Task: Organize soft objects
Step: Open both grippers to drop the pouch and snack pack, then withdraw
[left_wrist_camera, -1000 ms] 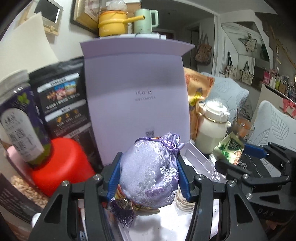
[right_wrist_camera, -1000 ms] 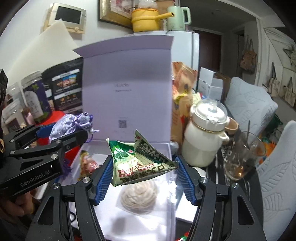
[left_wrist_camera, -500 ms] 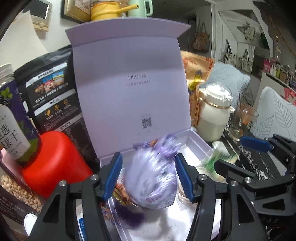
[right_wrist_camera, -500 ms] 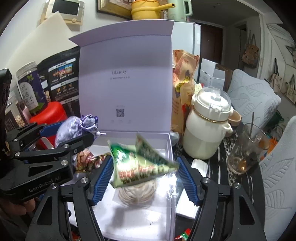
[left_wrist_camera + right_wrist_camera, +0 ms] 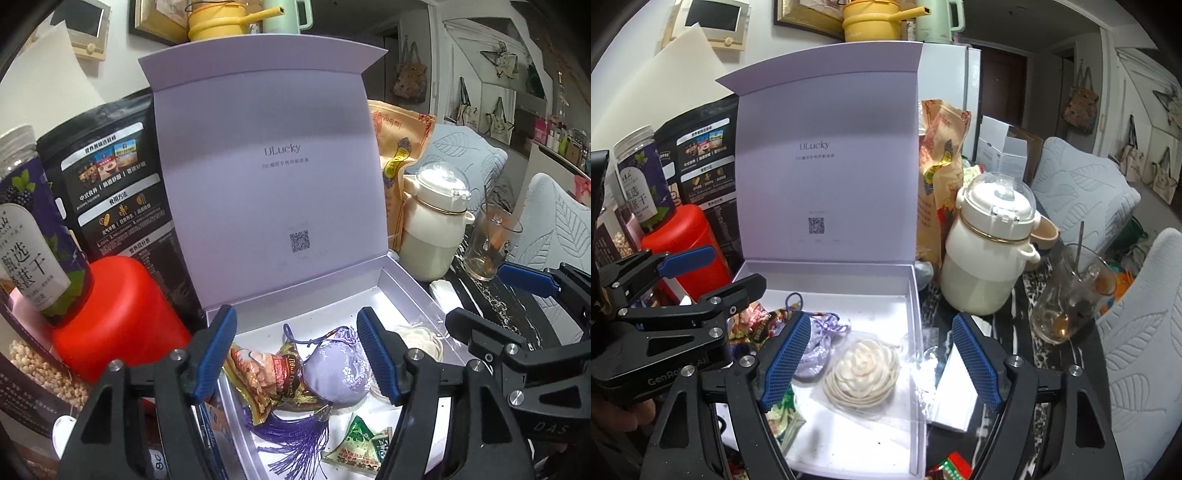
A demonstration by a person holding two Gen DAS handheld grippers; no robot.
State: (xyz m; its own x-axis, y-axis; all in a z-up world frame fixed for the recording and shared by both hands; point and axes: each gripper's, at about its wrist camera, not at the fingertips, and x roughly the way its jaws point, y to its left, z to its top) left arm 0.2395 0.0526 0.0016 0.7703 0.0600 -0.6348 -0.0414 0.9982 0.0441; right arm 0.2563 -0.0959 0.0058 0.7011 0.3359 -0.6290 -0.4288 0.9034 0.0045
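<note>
The purple pouch (image 5: pixel 338 373) lies in the white box (image 5: pixel 410 291), left of the cream flower (image 5: pixel 862 373) and partly on a snack packet (image 5: pixel 266 376), with the green packet (image 5: pixel 364 443) at the near edge; all look light and squashy, the pouch best pinched across its belly, not by its slippery tassel (image 5: pixel 299 435). The left tool (image 5: pixel 297 350) and right tool (image 5: pixel 877 365) have just been opening and now stand wide, holding nothing. The box's lid stands upright behind, and on the desk to its right stand a white jug (image 5: pixel 988 251) and a breakable glass (image 5: pixel 1071 299).
</note>
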